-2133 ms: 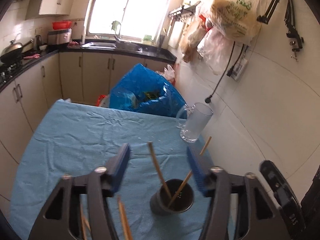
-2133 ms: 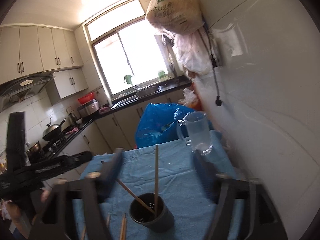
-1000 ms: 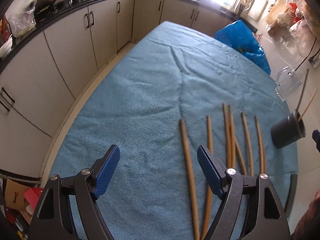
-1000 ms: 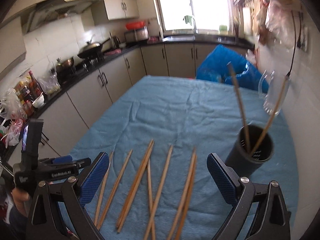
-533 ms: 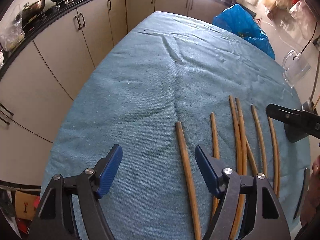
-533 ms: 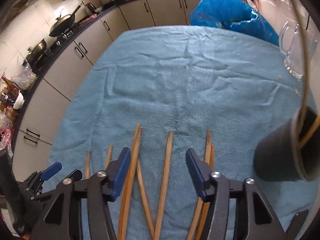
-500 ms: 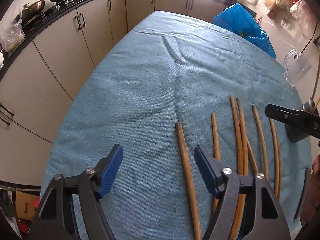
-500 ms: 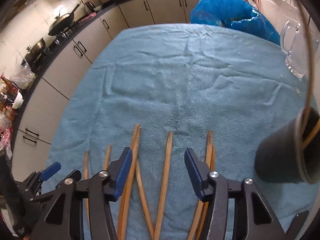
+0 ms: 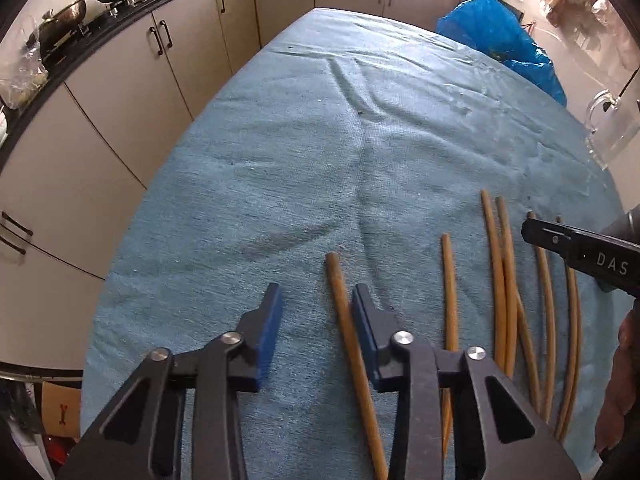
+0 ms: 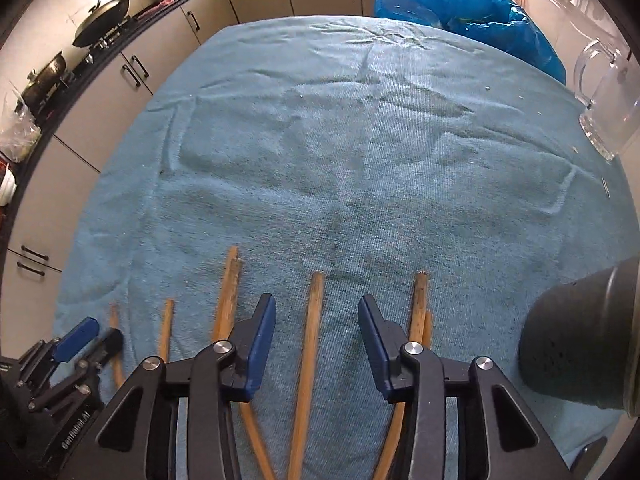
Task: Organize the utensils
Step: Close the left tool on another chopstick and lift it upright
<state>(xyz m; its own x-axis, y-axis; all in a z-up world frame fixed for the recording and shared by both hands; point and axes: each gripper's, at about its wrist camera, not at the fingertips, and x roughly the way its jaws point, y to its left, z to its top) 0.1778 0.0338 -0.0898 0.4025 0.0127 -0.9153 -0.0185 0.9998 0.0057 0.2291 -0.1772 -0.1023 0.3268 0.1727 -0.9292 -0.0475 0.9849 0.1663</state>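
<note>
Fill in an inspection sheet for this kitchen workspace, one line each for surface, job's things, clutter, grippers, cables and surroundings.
Surface: table under a wrinkled blue towel.
Job's things: wooden chopsticks lie loose near the front edge; one chopstick lies between the right gripper's jaws, another chopstick lies against one pad of the left gripper. Dark utensil holder stands at the right.
Clutter: glass mug and blue plastic bag at the far right.
Grippers: left gripper and right gripper both closing, pads not yet pressing a chopstick.
Cables: nothing seen.
Surroundings: cream cabinets, wok on the stove.
</note>
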